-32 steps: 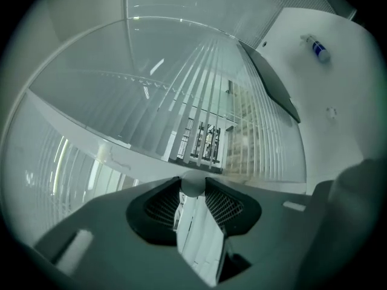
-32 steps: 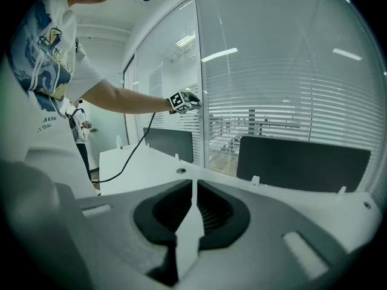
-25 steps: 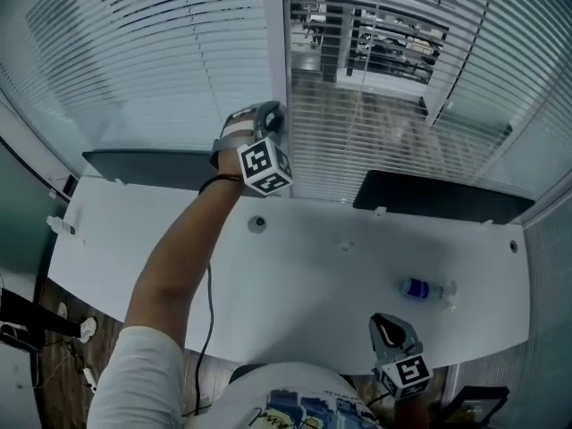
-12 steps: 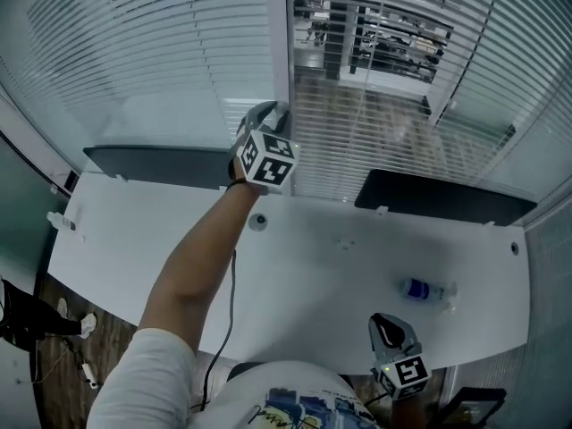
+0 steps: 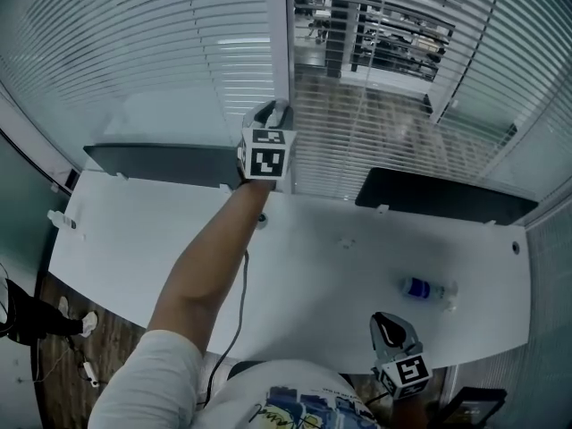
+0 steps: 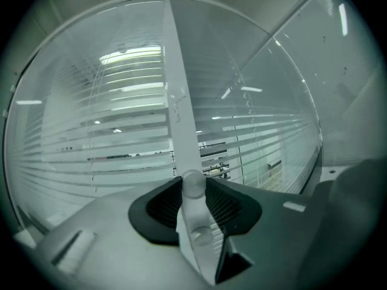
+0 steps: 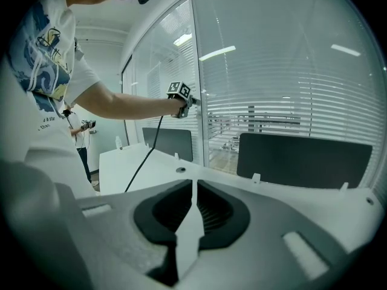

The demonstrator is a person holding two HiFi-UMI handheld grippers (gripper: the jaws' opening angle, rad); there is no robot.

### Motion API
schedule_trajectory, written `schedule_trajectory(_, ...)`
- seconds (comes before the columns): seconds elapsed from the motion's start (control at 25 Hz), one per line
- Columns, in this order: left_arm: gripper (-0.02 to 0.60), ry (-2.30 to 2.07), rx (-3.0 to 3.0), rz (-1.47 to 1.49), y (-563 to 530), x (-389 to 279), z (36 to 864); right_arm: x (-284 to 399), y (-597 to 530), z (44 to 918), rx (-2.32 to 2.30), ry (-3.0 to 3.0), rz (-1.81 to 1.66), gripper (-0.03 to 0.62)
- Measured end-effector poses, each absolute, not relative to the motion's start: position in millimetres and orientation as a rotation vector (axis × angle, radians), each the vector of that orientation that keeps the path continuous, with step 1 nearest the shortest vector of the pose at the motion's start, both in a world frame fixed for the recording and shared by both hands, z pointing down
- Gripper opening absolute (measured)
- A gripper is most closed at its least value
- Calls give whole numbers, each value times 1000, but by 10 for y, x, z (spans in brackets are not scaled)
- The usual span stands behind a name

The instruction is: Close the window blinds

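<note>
- Two grippers in play. The right gripper (image 5: 384, 322) sits low, close to the person's body at the near edge of the desk (image 5: 313, 266). Its jaws are together with nothing in them, so it looks idle.
- A water bottle (image 5: 427, 289) lies on its side on the desk beyond the right gripper, apart from it. Two dark panels (image 5: 438, 197) stand along the desk's far edge.
- The left gripper (image 5: 271, 113) is reached out across the desk, above the gap between the panels, up at the white window post (image 5: 279, 52).
- Its jaws are clamped on the wand (image 6: 193, 184), a thin pale rod with rounded bumps, pinched between the two ribbed pads. The jaws stand fairly wide only because the rod fills them.
- The post rises right behind the wand. Cannot tell whether the two touch.
- Handling guess: the wand is light, stiff, smooth plastic and probably slippery under a twist. The best hold is where it is now, pads square across a bump. Turn it about its own length with no sideways pull, since the top joint is likely the weak spot.
- The blinds (image 5: 179, 52) hang just past the left gripper, on both sides of the post. The slats left of the post look close to shut. Those on the right let the room beyond show through, so the job looks part done at best.
</note>
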State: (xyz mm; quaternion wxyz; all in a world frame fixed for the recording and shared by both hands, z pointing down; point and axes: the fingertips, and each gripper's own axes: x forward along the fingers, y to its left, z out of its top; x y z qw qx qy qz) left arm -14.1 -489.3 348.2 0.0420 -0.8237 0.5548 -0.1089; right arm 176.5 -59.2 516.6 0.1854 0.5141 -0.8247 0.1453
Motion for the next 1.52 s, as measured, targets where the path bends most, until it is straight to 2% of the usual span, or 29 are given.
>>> schedule_trajectory(0.24,124,1788,-2647,-184,-4894,-164,3482,1774,-604,5152,1451,-2321,398,14)
schedule_trajectory(0.52,132,1728,-2565,-274,-4896,-150,3467,1782,-610,5120,1453,-2323,401,14)
schedule_trajectory(0.64,139,1677,-2499,-354,-4870,-134,3474,1779,-615,5102,1461,-2331,388,14)
schedule_trajectory(0.72,166,1631,-2449,-427,-4839,-126,3504,1783,-602,5123,1457,-2327,390,14)
schedule_trajectory(1.16,166,1232,-1957,-812,-4764,-86,3498,1785,-594,5119,1454,-2318,388,14)
schedule_trajectory(1.52,164,1023,-1678,-992,-4856,-14,3580,1774,-592,5140,1453,-2329,404,14)
